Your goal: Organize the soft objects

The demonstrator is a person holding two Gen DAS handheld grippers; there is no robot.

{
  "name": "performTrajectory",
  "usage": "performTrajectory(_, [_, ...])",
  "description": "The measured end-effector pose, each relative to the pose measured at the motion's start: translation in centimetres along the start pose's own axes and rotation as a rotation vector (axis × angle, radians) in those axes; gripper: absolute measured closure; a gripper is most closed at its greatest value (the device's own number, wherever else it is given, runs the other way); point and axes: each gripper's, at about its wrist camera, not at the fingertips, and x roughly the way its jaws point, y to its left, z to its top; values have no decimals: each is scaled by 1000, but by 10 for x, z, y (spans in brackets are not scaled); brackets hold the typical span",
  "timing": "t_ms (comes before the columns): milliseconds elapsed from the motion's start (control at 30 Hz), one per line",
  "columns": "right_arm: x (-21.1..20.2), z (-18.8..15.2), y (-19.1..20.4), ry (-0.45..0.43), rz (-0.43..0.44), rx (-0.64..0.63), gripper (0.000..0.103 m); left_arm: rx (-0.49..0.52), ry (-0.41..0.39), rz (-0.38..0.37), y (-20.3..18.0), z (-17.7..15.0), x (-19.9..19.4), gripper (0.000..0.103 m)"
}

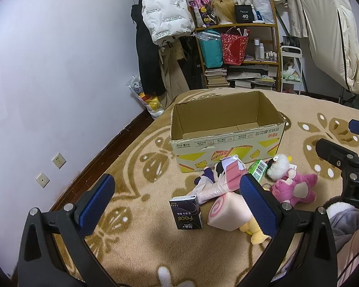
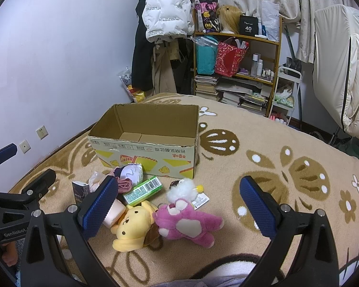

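The soft things lie in a loose heap on the bed, just in front of the near wall of the cardboard box (image 2: 143,134). From the right wrist view, the pink plush bear (image 2: 189,222) lies nearest on the right of the heap, with a yellow plush bear (image 2: 131,227) touching it on its left and a small white fluffy toy (image 2: 182,189) just beyond it. A green tissue pack (image 2: 142,190) sits between the toys and the box, and a purple-and-white plush doll (image 2: 131,173) rests against the box front. At the left edge of the heap a dark tissue pack (image 1: 186,212) stands upright, beside a pink swirl cushion (image 1: 229,212).

The box is open at the top and, as far as its floor shows, holds nothing, so by my reading the sorting has not begun: every soft item remains outside and all are left to move.

The left tool (image 1: 177,204) hovers over the left part of the heap, its fingers wide apart and holding nothing. The right tool (image 2: 177,206) hangs above the pink bear, likewise spread and empty.

Under it all is a tan blanket (image 2: 275,143) with brown butterfly patterns. Beyond the bed stand a cluttered shelf (image 2: 237,71) and hanging coats against the far wall.
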Motion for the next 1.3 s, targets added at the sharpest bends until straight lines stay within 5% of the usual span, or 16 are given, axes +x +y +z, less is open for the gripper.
performTrajectory(1300, [7,1,-2,21,6,20,0,0,39,0,1,2,12,0])
